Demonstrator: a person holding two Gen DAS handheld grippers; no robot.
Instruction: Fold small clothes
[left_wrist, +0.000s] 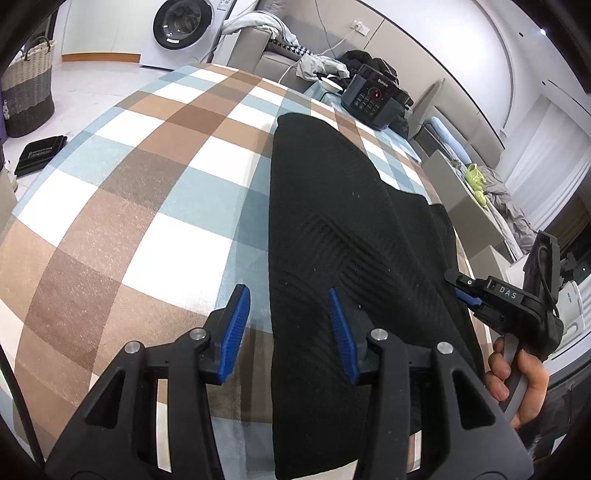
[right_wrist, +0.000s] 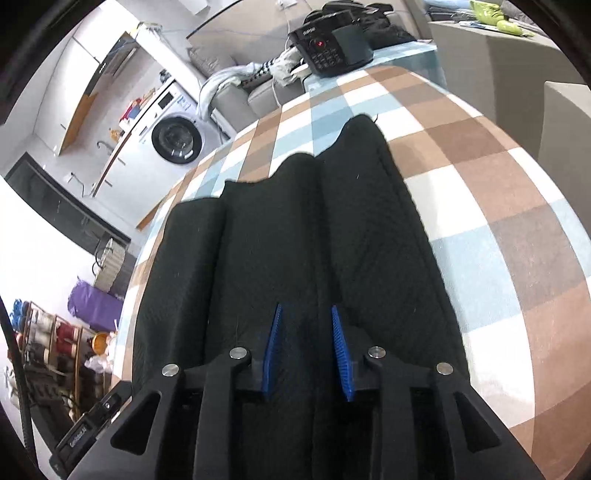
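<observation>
Black knit garment (right_wrist: 295, 236) lies lengthwise on the checked cloth of the bench (left_wrist: 140, 192), already doubled into a long strip with layered folds, its far end toward the dark control-panel appliance (left_wrist: 373, 98).

Left gripper (left_wrist: 291, 332) stands wide, straddling the garment's left edge: one finger over the cloth, one over the knit. Probably lined up to pinch that edge.

Right gripper (right_wrist: 306, 350) hovers over the garment's near end, jaws part-open with nothing visibly between them. Judged ready for the next crosswise fold.
</observation>
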